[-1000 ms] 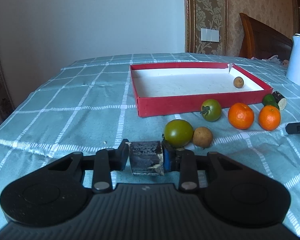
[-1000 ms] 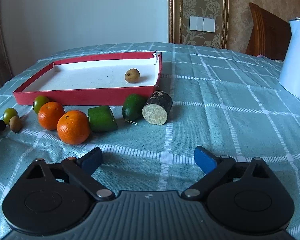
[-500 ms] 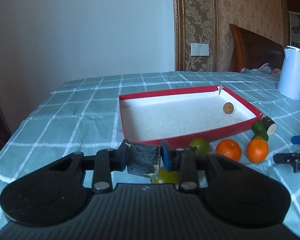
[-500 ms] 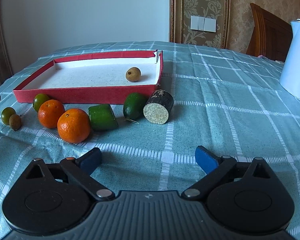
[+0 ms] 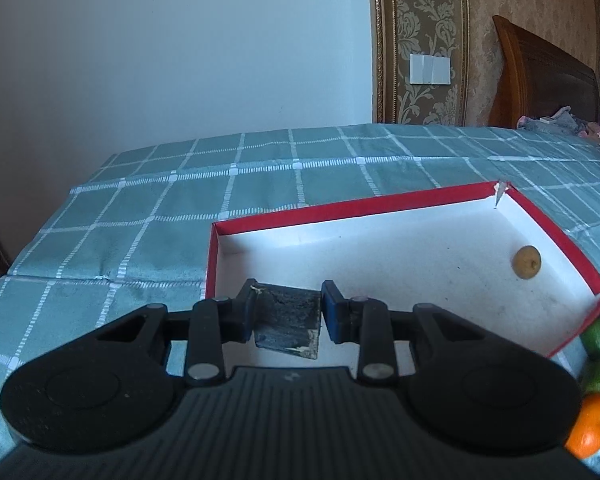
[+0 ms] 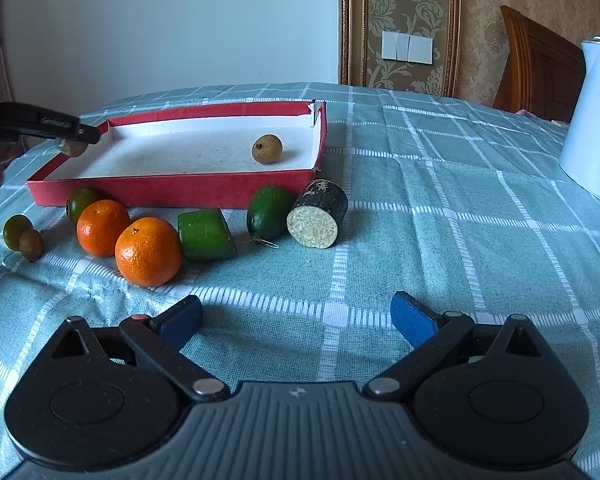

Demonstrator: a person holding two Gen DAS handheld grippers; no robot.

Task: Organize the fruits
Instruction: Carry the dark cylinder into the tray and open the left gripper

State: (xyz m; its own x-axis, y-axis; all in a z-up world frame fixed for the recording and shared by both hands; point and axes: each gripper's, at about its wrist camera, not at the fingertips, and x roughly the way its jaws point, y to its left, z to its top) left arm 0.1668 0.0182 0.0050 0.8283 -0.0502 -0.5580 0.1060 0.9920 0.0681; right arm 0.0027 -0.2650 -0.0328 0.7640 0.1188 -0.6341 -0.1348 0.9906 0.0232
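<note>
My left gripper (image 5: 287,312) is shut on a dark sugarcane piece (image 5: 288,326) and holds it above the near left corner of the red tray (image 5: 340,210). One small brown longan (image 5: 526,262) lies in the tray. From the right wrist view the left gripper (image 6: 74,140) hovers at the tray's (image 6: 180,190) left end. My right gripper (image 6: 296,320) is open and empty above the cloth. In front of the tray lie two oranges (image 6: 148,251), green pieces (image 6: 206,235), another sugarcane piece (image 6: 318,219), green tomatoes (image 6: 16,230) and a longan (image 6: 31,244).
A white kettle (image 6: 592,120) stands at the far right on the checked green tablecloth (image 6: 460,200). A wooden chair back (image 6: 540,64) is behind the table. The table's left edge drops off near the wall.
My left gripper has lifted the sugarcane piece and carried it forward from the cloth to above the tray's near left corner. My right gripper has stayed in place, open.
</note>
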